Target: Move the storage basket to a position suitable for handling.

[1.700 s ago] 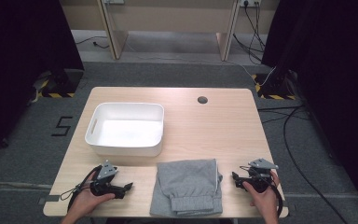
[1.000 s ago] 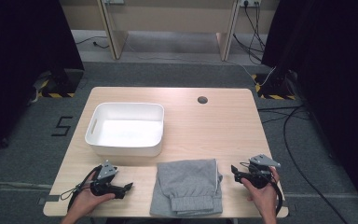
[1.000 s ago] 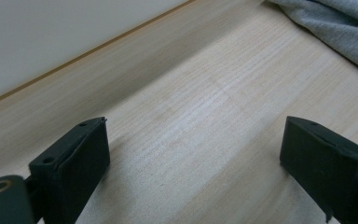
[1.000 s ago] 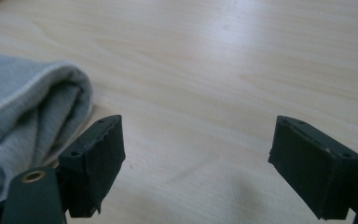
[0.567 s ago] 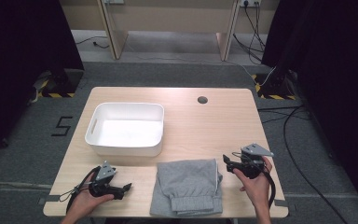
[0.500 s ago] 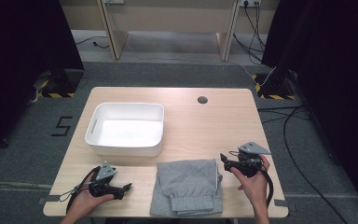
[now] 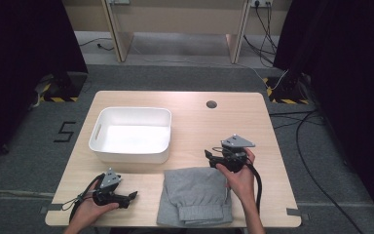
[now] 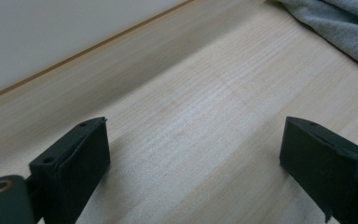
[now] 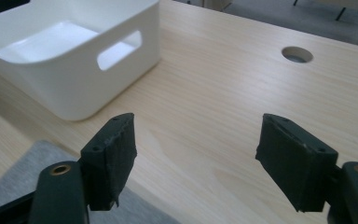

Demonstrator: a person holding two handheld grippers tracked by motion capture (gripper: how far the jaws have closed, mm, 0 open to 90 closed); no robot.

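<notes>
Your two grippers are black, each topped by a grey three-cornered plate, and a black cable loops back from each along your bare forearm. The left gripper [image 7: 126,197] has blocky matte jaws with small screw holes and a brass-ringed pivot. The right gripper [image 7: 208,155] shows the same squared pads [image 9: 111,154], slightly chipped at the lower edge.

One white bin [image 7: 131,135], one folded grey garment [image 7: 195,196], two grippers.
</notes>
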